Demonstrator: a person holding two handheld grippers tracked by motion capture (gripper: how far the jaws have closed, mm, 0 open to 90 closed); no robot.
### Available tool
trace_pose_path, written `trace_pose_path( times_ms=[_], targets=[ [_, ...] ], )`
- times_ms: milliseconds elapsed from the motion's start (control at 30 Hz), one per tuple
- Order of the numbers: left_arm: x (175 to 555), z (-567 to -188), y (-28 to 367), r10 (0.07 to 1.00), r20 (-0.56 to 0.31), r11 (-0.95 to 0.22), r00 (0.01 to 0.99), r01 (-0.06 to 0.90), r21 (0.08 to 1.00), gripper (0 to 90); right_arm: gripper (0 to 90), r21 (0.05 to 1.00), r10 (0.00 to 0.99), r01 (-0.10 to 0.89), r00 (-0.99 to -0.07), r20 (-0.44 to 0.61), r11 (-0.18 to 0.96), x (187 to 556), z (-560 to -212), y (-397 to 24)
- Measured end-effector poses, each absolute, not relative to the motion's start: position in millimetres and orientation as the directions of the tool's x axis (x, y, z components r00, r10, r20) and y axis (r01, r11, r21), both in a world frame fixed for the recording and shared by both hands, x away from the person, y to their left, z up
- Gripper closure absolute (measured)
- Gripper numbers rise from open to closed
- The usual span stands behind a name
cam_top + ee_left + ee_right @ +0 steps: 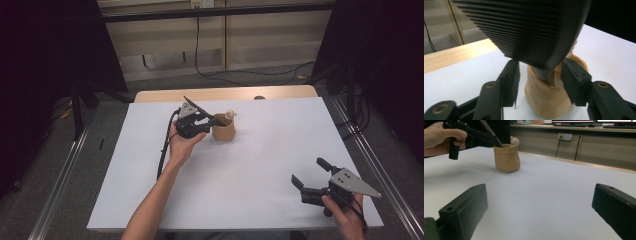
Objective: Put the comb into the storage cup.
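Where comb (529, 30) meets pot (224, 131), left gripper (540, 82) parted

From my left gripper view, a black ribbed object (524, 30) hides most of the tan pot (549, 100), its top cut off by the frame. The small pale figure (230, 115) at that pot's rim is, I think, too small to identify.

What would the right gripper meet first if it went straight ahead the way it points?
Probably nothing near: the right gripper looks across bare table. The tan pot sits left of its line, though depth is uncertain.
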State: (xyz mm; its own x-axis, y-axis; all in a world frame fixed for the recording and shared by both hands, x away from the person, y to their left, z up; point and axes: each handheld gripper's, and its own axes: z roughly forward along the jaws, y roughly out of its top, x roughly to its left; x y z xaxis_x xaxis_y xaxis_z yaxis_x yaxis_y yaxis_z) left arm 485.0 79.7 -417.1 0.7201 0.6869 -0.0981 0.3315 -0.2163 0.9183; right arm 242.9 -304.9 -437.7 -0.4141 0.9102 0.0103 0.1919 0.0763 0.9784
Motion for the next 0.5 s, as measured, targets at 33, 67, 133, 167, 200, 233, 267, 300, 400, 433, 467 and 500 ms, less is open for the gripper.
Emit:
trace_pose_path(
  times_ms=[33, 67, 133, 167, 200, 233, 267, 300, 400, 433, 467, 500],
  targets=[
    [484.4, -417.0, 79.5, 0.689, -0.099, -0.216, 0.718, 0.333, 0.918, 43.6, 0.0, 0.979, 0.911, 0.191, -0.413, 0.009, 0.077, 243.0, -437.7, -304.9],
    [483.8, -417.4, 79.1, 0.693, -0.101, -0.211, 0.714, 0.334, 0.919, 40.7, 0.0, 0.979, 0.911, 0.191, -0.413, 0.01, 0.076, 243.1, -437.8, -304.7],
    [483.4, -418.2, 79.1, 0.694, -0.101, -0.21, 0.713, 0.334, 0.919, 35.9, 0.0, 0.978, 0.91, 0.192, -0.414, 0.01, 0.077, 243.1, -437.8, -304.6],
    [483.3, -418.8, 79.7, 0.694, -0.097, -0.211, 0.714, 0.33, 0.92, 33.1, 0.0, 0.978, 0.91, 0.192, -0.415, 0.009, 0.078, 243.0, -437.8, -304.6],
    [482.8, -419.6, 79.6, 0.699, -0.103, -0.202, 0.708, 0.334, 0.921, 31.4, 0.0, 0.978, 0.91, 0.193, -0.415, 0.01, 0.077, 243.0, -437.8, -304.6],
    [482.7, -420.1, 80.5, 0.698, -0.099, -0.205, 0.71, 0.33, 0.921, 29.2, 0.0, 0.978, 0.909, 0.193, -0.416, 0.01, 0.078, 242.9, -437.9, -304.6],
    [482.4, -420.8, 80.9, 0.7, -0.096, -0.206, 0.708, 0.329, 0.922, 27.1, 0.0, 0.978, 0.909, 0.193, -0.417, 0.011, 0.077, 242.9, -438.0, -304.6],
    [482.1, -421.5, 81.6, 0.699, -0.098, -0.202, 0.709, 0.327, 0.923, 25.6, 0.0, 0.978, 0.909, 0.192, -0.416, 0.009, 0.078, 243.1, -438.1, -304.8],
    [482.0, -422.3, 84.0, 0.704, -0.098, -0.198, 0.703, 0.327, 0.924, 19.2, 0.0, 0.978, 0.91, 0.194, -0.415, 0.01, 0.078, 243.2, -438.3, -304.5],
    [481.6, -422.1, 84.4, 0.71, -0.105, -0.188, 0.697, 0.331, 0.924, 16.2, 0.0, 0.978, 0.909, 0.195, -0.416, 0.01, 0.079, 243.3, -438.3, -304.5],
    [481.2, -421.5, 85.4, 0.711, -0.106, -0.183, 0.695, 0.328, 0.927, 13.2, 0.0, 0.978, 0.909, 0.196, -0.416, 0.01, 0.079, 243.3, -438.3, -304.4],
    [480.7, -421.1, 86.2, 0.713, -0.105, -0.175, 0.693, 0.322, 0.931, 11.1, 0.0, 0.977, 0.91, 0.196, -0.414, 0.01, 0.079, 243.4, -438.3, -304.3]
  ],
)
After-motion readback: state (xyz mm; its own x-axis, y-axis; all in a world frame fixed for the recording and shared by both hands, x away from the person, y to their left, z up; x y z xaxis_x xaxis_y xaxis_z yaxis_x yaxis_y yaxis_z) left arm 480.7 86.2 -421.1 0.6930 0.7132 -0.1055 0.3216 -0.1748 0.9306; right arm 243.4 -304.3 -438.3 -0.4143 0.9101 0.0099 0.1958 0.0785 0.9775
